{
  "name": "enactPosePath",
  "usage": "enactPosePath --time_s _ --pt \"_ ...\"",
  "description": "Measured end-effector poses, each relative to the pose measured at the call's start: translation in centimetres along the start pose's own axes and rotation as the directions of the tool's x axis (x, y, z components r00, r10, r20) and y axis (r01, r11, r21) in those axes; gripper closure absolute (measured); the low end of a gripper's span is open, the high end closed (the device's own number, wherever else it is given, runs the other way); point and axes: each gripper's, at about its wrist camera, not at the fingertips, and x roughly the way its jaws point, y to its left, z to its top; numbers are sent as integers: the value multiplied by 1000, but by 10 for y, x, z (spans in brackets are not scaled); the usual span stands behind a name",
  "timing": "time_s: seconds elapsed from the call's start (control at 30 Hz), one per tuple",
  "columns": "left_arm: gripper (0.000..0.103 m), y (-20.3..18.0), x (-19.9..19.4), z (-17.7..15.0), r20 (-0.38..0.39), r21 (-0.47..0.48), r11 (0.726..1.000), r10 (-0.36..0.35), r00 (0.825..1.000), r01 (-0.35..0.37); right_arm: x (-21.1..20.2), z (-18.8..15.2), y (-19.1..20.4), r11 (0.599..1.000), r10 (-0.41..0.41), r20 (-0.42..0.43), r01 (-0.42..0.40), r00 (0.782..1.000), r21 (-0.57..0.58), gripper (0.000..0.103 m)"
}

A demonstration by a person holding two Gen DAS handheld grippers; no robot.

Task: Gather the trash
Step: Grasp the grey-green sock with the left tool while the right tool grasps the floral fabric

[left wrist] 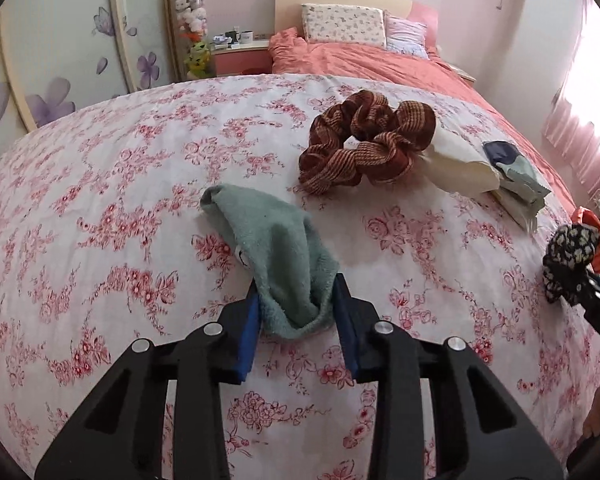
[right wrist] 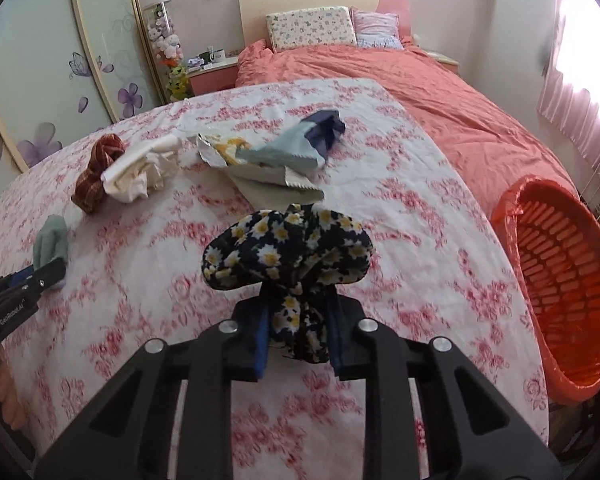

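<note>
right gripper (right wrist: 298, 330) clamped on daisy scrunchie (right wrist: 288, 250), left gripper (left wrist: 296, 312) on green cloth (left wrist: 276, 240). swing right over bin (right wrist: 556, 256) off bed's right edge, release w/ jaws past rim.

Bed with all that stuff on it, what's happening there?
A person is tidying up with two grabbers. The left hand-held gripper is shut on a green cloth lying on the flowery sheet. The right hand-held gripper is pinching a daisy-print scrunchie, held up near the orange basket beside the bed. A brown scrunchie, crumpled paper and some wrappers lie on the sheet.
</note>
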Motion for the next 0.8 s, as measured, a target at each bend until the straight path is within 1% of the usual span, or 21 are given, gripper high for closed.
enactPosePath --time_s 0.17,0.3,0.43,0.63,0.73,0.8 --pt "67 -1 1 1 8 -14 1000 5 1000 -5 5 -5 1 1000 -14 -8 14 1000 -2 78" --pt "67 -3 1 -2 26 -8 1000 16 1000 -15 5 -8 3 999 -27 5 27 1000 -18 77" --pt "67 -1 1 -4 28 -22 1000 9 1000 -8 5 -8 3 1000 -20 3 20 1000 -15 74" --pt "65 3 0 -5 31 -44 999 -2 1000 3 5 -7 2 1000 -12 1 12 1000 -8 73" --pt "65 4 0 -5 32 -51 999 -9 999 10 6 -7 -1 1000 5 1 -5 1000 3 70" --pt "61 3 -1 -5 32 -45 999 -17 999 18 6 -7 -1 1000 14 1 -14 1000 6 68"
